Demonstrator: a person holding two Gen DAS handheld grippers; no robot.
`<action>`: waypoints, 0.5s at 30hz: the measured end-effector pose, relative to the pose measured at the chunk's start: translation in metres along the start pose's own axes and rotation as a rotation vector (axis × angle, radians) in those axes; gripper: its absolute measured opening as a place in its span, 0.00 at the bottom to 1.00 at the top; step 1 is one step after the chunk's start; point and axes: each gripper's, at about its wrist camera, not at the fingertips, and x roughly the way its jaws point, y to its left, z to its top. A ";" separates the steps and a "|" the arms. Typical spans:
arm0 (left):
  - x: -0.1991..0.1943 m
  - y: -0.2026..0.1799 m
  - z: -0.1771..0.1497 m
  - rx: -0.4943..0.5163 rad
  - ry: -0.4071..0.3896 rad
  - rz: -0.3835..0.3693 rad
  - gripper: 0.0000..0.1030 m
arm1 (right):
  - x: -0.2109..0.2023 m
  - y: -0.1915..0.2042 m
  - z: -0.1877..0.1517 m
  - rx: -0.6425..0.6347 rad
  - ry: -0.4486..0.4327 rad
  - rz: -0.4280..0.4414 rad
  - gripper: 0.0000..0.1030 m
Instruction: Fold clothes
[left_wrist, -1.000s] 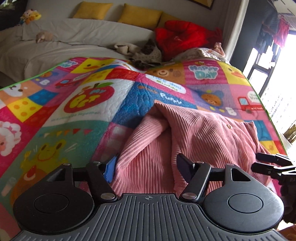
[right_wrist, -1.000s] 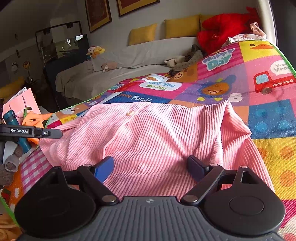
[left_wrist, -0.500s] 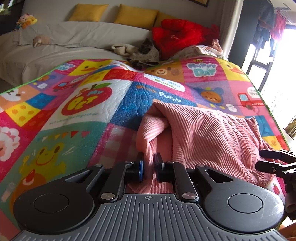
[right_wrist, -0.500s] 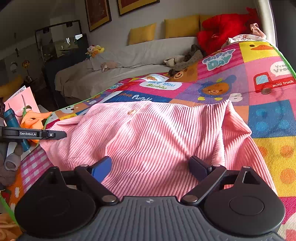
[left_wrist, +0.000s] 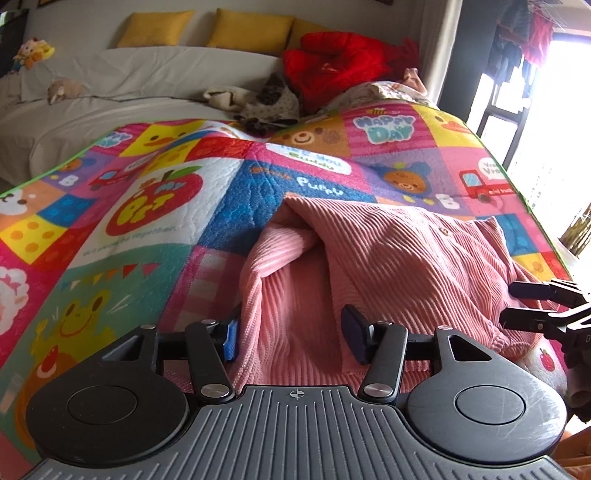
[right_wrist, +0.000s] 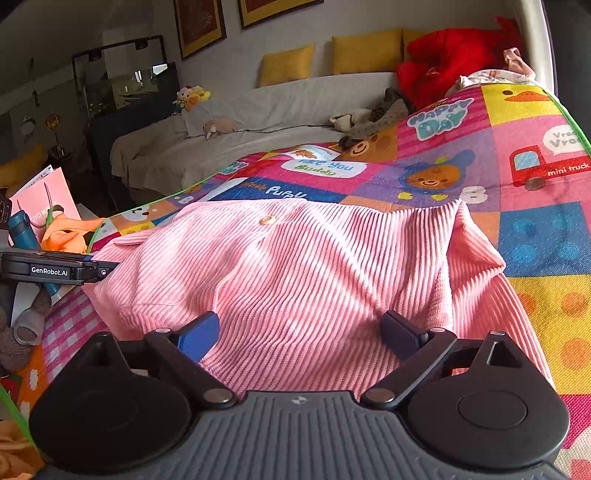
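Observation:
A pink corduroy garment (left_wrist: 388, 258) with a small button (right_wrist: 267, 220) lies rumpled on a bright patchwork quilt (left_wrist: 147, 206). My left gripper (left_wrist: 291, 338) hovers at its near left edge, over a folded sleeve. Its jaws are opening, the cloth lies between them, and the pads do not press on it. My right gripper (right_wrist: 299, 336) stands wide over the garment's (right_wrist: 314, 266) near hem. Its jaws are still opening, with cloth beneath and between them but not pinched. Each view shows the other gripper at its edge: the right gripper (left_wrist: 546, 306), the left gripper (right_wrist: 55, 271).
Beyond the quilt (right_wrist: 535, 240) a grey-covered sofa (left_wrist: 147, 74) holds yellow cushions (left_wrist: 255, 26), a red plush heap (left_wrist: 332, 70) and loose clothes (left_wrist: 258, 103). Left of the quilt are a pink paper bag (right_wrist: 40, 199), an orange cloth (right_wrist: 70, 236) and a teal bottle (right_wrist: 22, 232). A bright window (left_wrist: 554, 110) is on the right.
Half a second ago my left gripper was nearly shut on the sleeve fold; now it stands apart again and the fold has slackened. The right jaws have widened slightly. Neither hand has shifted.

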 end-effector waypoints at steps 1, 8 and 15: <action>0.000 0.001 0.000 -0.002 -0.001 0.009 0.45 | 0.000 0.000 0.000 0.000 0.000 0.000 0.92; 0.003 0.004 0.003 -0.022 0.001 0.037 0.09 | 0.000 -0.001 0.000 0.005 -0.004 0.003 0.92; -0.001 -0.013 0.017 0.034 -0.008 0.017 0.07 | -0.010 -0.005 0.003 0.056 -0.041 0.008 0.92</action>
